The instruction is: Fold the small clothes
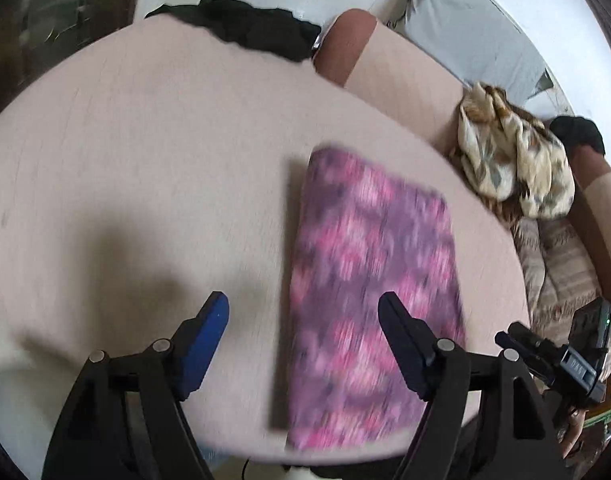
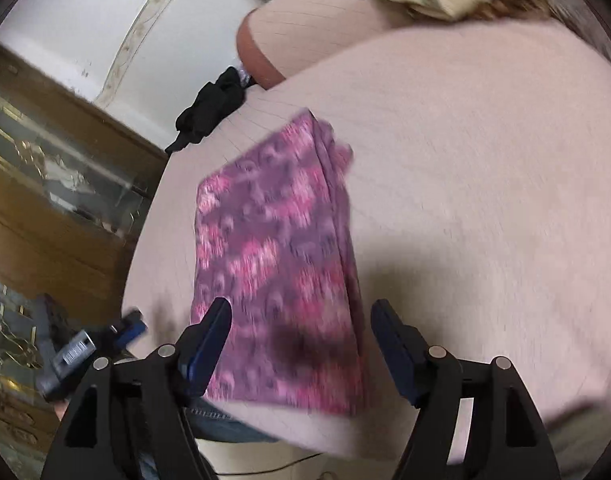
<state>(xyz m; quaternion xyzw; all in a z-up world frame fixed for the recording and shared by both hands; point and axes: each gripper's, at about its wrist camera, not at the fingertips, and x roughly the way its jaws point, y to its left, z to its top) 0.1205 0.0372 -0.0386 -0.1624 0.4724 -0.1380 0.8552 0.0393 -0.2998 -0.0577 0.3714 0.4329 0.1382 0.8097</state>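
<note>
**Folded Cloth Lies Free as Both Claws Stand Spread**

A pink-and-purple patterned garment [image 1: 369, 292] lies folded into a narrow rectangle on the pale tabletop [image 1: 145, 160], near the front edge, with one short end close to that edge. The left claw [image 1: 305, 324] hangs above it with jaws spread wide and nothing between them; its right finger sits over the cloth's edge in the view, apart from it. The right claw [image 2: 299, 328] is likewise spread and empty, hovering over the near end of the same garment [image 2: 277, 264]. Both pictures are blurred by motion.

A dark crumpled garment [image 1: 245, 26] waits at the far edge of the tabletop, and a floral cream-and-brown cloth [image 1: 513, 160] lies heaped on the sofa [image 1: 405, 72] beyond.

The fold appears done for this piece, and the risk now lies in the getaway and the next reach. Layers show loose along one long side in the right wrist view, so a finger brushing that edge could peel the top layer open. The rectangle sits close to the front edge; a nudge toward the person could send it sliding off. The dark garment, partly over the far rim, could drop if it is pulled carelessly.
</note>
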